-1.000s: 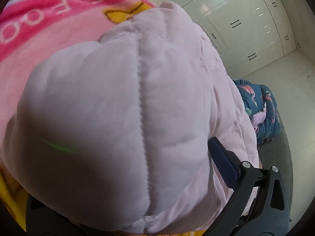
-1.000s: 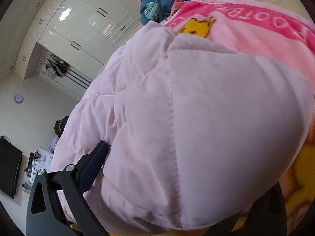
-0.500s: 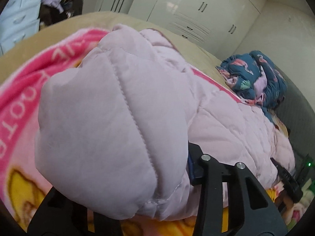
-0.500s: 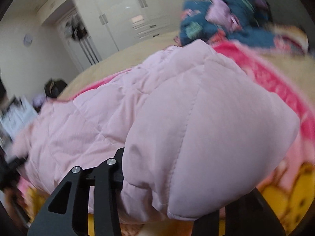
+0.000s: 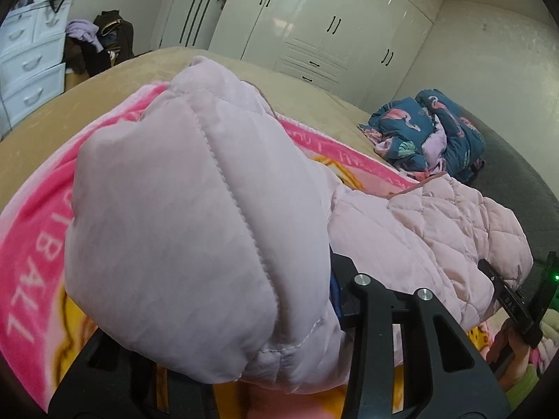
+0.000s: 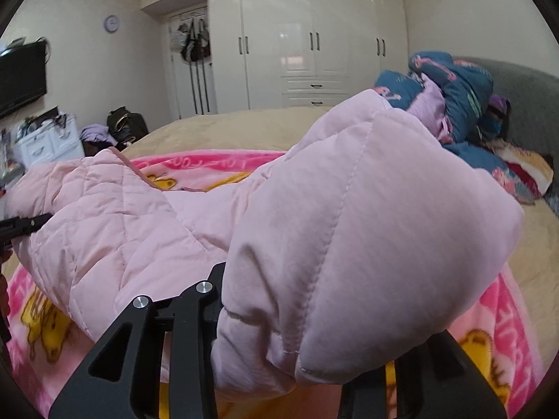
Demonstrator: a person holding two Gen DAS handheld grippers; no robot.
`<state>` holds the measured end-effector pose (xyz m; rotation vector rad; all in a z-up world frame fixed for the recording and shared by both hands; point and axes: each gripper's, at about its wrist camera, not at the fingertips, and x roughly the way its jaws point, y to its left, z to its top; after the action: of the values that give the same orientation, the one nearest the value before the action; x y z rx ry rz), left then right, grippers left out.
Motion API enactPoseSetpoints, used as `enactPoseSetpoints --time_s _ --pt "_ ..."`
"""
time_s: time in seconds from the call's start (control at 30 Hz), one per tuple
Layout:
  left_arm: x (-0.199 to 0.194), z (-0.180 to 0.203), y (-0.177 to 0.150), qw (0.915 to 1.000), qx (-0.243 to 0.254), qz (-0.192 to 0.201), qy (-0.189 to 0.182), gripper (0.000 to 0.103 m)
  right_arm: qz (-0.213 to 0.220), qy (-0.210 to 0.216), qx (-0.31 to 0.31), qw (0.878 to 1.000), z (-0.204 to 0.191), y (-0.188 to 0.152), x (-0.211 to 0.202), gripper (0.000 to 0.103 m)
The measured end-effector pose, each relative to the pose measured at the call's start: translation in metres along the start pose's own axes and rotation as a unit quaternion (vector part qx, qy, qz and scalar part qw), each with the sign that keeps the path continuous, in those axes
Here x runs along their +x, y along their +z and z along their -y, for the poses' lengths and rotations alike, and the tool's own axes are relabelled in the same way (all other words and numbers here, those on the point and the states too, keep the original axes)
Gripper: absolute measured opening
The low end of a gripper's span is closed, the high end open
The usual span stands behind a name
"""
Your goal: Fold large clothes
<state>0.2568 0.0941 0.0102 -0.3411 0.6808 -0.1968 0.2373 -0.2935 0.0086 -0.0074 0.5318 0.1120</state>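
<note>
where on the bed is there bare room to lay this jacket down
Free: the tan bedspread beyond the pink blanket's far edge, toward the white wardrobe. Crowded: the headboard corner, where the blue flamingo-print bedding is heaped. Both grippers are shut on the pink puffer jacket, which covers much of the blanket.

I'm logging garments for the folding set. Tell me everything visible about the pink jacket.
The jacket is pale pink, puffy and quilted, with diamond stitching on the body and smoother stitched panels at the ends. It looks like soft padded fabric. It lies stretched across the pink cartoon blanket on the bed, with each end bunched and held up by the left gripper and right gripper.
</note>
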Motion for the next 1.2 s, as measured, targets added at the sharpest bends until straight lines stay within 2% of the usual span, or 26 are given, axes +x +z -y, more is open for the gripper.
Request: enactPoseSetpoints --time_s 0.53,0.9,1.2 --pt "-0.051 0.009 -0.044 0.9998 0.018 -0.001 0.005 0.032 0.006 0.009 0.013 1.000 -0.005 -0.052 -0.071 0.032" --pt "-0.058 0.004 -0.072 0.9995 0.016 -0.021 0.019 0.035 -0.008 0.017 0.034 0.999 0.008 -0.078 -0.087 0.033" --pt "-0.063 -0.010 -0.097 0.9988 0.011 -0.042 0.021 0.040 -0.034 0.027 0.079 0.996 0.023 -0.106 -0.097 0.033"
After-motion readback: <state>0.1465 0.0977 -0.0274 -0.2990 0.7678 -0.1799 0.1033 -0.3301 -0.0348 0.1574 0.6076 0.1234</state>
